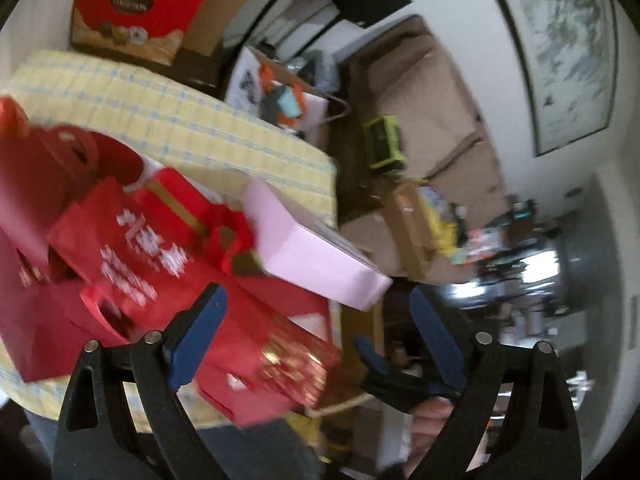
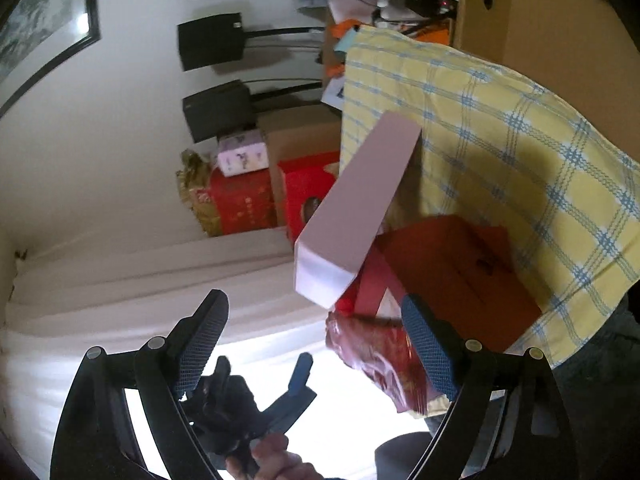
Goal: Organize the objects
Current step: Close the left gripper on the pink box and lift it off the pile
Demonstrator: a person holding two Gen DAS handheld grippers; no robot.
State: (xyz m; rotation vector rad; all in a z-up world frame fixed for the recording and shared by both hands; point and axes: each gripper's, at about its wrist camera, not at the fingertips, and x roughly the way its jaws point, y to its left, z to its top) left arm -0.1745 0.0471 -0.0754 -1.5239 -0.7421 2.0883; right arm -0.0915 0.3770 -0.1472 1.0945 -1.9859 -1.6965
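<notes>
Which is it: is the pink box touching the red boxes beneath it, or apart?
Touching. The left wrist view shows the pink box lying tilted on the red boxes, no gap between them.

Daylit and fairly bright in both fisheye views, with black vignette at the corners and straight lines bowed toward the edges. Strongly motion-blurred in the left wrist view: smeared red boxes (image 1: 132, 264) ahead-left of the left hand-held gripper (image 1: 316, 340), streaked clutter far ahead to its right, only the gripper frame itself sharp. Sharper in the right wrist view, though softened on the pink box (image 2: 352, 216) ahead of the right hand-held gripper (image 2: 316, 344). Blown-out white glare low between its fingers, from a window behind. Soft shadow from the pink box across the checked cloth (image 2: 520, 152) on the counter. Reflection glare on the framed picture (image 2: 44, 20) far upper left.
</notes>
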